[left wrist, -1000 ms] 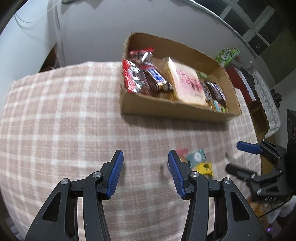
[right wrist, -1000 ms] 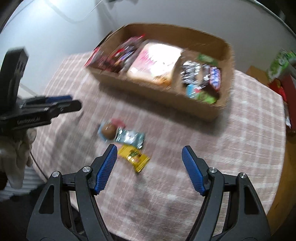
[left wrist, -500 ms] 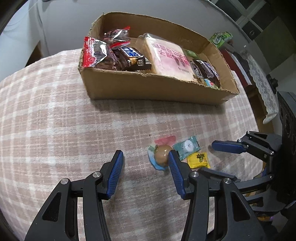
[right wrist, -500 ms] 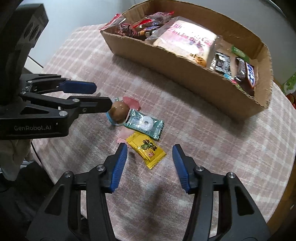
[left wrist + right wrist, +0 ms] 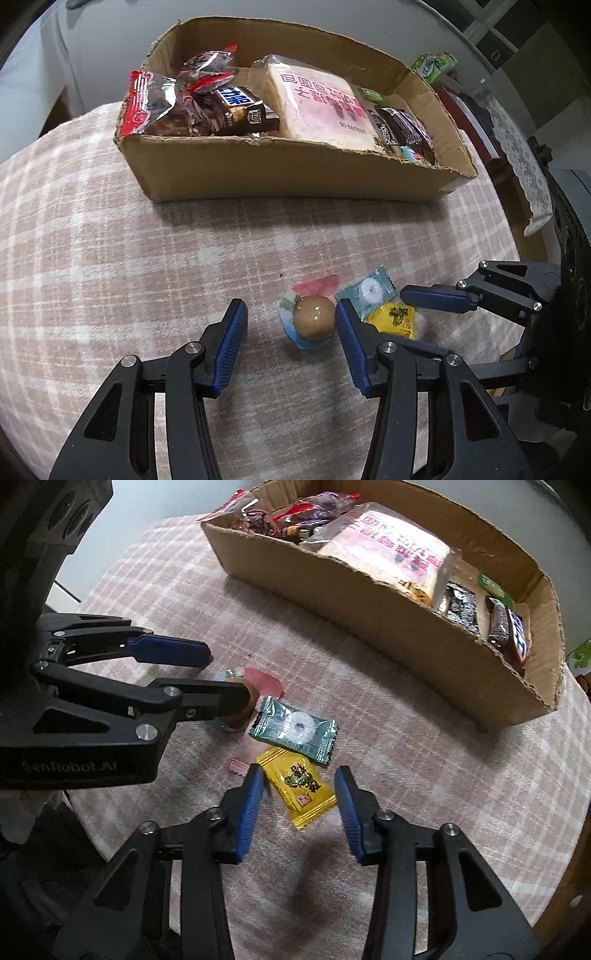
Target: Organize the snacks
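A yellow sachet (image 5: 301, 787), a green mint packet (image 5: 293, 730) and a round brown sweet (image 5: 314, 319) lay clustered flat on the checked worktop (image 5: 147, 266), near the snack-filled cardboard box (image 5: 295, 173).

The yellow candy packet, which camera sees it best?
The right wrist view: the yellow candy packet lies whole between the closing right gripper's jaws. In the left wrist view the left gripper's finger partly hides it.
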`<control>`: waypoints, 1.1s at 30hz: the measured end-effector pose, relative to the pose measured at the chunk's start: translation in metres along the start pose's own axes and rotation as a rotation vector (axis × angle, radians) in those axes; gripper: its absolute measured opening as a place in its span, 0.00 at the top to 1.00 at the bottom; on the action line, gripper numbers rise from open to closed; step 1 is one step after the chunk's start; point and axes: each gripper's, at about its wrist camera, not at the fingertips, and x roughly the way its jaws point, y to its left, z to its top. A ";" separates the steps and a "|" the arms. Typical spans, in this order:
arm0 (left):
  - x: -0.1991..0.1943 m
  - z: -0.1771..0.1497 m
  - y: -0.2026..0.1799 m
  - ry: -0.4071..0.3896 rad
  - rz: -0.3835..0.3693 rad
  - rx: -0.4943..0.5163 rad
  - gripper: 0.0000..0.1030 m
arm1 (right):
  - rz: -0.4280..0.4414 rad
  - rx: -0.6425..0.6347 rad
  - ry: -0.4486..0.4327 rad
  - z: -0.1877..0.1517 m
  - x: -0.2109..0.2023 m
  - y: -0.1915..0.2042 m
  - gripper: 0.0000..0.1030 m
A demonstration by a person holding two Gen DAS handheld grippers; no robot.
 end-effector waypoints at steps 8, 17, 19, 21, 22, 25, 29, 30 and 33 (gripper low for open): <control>0.003 0.000 -0.006 -0.005 0.012 0.034 0.56 | -0.017 0.035 -0.001 -0.001 0.000 -0.005 0.73; 0.003 -0.001 -0.010 -0.008 0.006 0.029 0.63 | -0.034 0.080 -0.002 -0.014 -0.008 -0.026 0.75; 0.005 -0.002 -0.011 0.006 -0.005 0.023 0.61 | -0.038 0.088 -0.002 -0.013 -0.008 -0.027 0.75; 0.008 -0.003 -0.015 -0.003 0.023 0.053 0.61 | -0.042 0.087 -0.002 -0.010 -0.006 -0.024 0.75; 0.008 -0.004 -0.017 -0.012 0.035 0.067 0.61 | -0.046 0.083 -0.001 -0.009 -0.006 -0.023 0.75; 0.008 -0.003 -0.017 -0.014 0.058 0.077 0.68 | -0.052 0.081 -0.001 -0.009 -0.004 -0.017 0.75; 0.006 -0.005 -0.013 -0.018 0.070 0.076 0.68 | -0.047 0.095 -0.002 -0.010 -0.003 -0.014 0.75; 0.005 -0.005 -0.011 -0.019 0.074 0.072 0.69 | -0.048 0.097 -0.001 -0.010 -0.003 -0.015 0.75; 0.001 -0.008 -0.002 -0.022 0.074 0.044 0.70 | -0.042 0.113 -0.003 -0.012 -0.005 -0.020 0.76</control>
